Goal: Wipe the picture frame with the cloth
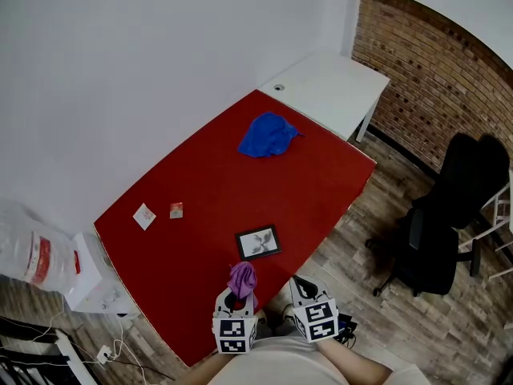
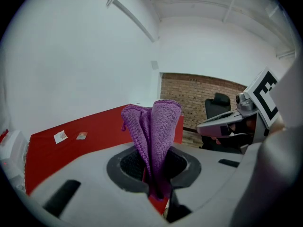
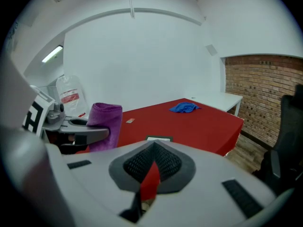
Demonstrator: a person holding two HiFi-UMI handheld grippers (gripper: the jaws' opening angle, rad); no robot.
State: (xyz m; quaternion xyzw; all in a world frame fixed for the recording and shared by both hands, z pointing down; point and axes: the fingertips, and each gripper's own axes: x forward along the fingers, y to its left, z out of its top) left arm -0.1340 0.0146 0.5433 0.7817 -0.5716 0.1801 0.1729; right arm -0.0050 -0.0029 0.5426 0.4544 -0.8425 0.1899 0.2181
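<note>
Left gripper (image 1: pixel 237 297), held over the worktop's near edge: jaws pinch a purple cloth (image 1: pixel 242 277), whose folded bulk stands up from between them. Right gripper (image 1: pixel 303 285), beside it and just off the near edge: jaws pressed together, nothing between them.

Picture frame (image 1: pixel 258 242): lies flat on the red worktop (image 1: pixel 200 183) close to the near edge, just beyond the purple cloth and apart from it. No object lies between frame and grippers.

Other items: a crumpled blue cloth (image 1: pixel 268 135) near the far corner; two small cards (image 1: pixel 144 216) (image 1: pixel 176 209) side by side near the left corner. A white table (image 1: pixel 329 87) abuts the far edge. A black office chair (image 1: pixel 449 223) stands on the wooden floor past the right edge, before a brick wall (image 1: pixel 433 79). Beyond the left corner, a clear plastic bag (image 1: pixel 28 251) with red print rests by a white box (image 1: pixel 88 279); its contents cannot be made out.

Left gripper view: purple cloth (image 2: pixel 158 126) clamped at the jaw tips (image 2: pixel 158 188), both cards (image 2: pixel 60 136), and the right gripper at the right; the frame is hidden. Right gripper view: closed jaws (image 3: pixel 150 183), the frame's edge (image 3: pixel 159 138) just above them, the blue cloth (image 3: pixel 184 108) and the purple cloth (image 3: pixel 105 124) at the left.
</note>
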